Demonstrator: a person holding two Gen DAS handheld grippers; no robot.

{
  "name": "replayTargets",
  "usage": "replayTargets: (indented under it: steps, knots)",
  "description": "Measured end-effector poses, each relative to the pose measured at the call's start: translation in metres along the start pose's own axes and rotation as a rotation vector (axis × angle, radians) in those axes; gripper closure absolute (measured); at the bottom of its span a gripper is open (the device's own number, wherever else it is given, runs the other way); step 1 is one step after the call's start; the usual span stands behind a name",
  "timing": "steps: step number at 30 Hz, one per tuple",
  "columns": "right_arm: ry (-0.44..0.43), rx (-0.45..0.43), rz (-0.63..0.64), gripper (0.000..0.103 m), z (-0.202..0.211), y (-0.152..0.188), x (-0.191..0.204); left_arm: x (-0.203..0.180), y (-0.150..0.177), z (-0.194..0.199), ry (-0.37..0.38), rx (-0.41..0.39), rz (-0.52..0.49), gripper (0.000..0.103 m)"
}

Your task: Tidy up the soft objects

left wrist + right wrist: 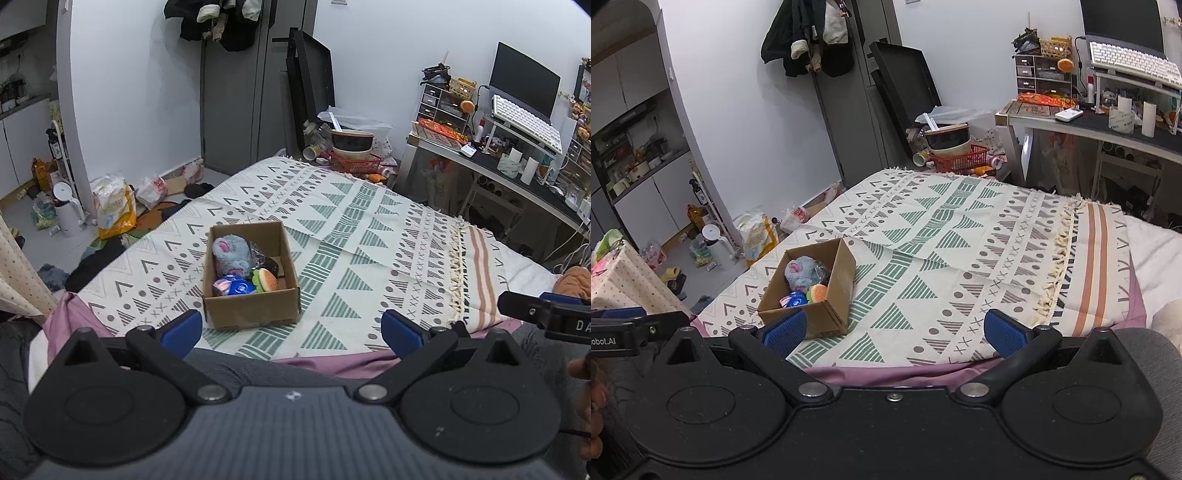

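On the bed (369,229), near its front edge, the box (251,310) holds the soft toys (231,254); bare blanket lies rightward. Both grippers' (291,328) (894,330) jaws are spread, empty. "obot.AI" is readable.

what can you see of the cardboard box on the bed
The cardboard box is plain brown corrugated card, open-topped and upright on the patterned blanket. Inside lie a grey-blue plush, a burger toy, a blue item and something dark. Neither tool touches it.
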State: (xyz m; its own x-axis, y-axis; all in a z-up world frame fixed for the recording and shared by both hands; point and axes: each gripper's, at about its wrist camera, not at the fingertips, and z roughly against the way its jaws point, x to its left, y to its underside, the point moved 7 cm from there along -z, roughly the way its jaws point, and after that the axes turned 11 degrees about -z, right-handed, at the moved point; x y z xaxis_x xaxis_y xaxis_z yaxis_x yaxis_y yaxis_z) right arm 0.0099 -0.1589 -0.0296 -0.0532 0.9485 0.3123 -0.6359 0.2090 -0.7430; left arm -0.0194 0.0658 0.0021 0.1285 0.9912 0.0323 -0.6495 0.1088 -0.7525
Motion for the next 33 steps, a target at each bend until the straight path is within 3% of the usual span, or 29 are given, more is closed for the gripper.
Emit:
replayTargets:
  steps: [33]
  knots:
    - [0.016,-0.01,0.002,0.0,0.0031,-0.0008,-0.0016,-0.0038,0.0002,-0.0013,0.001,0.002,-0.001,0.001]
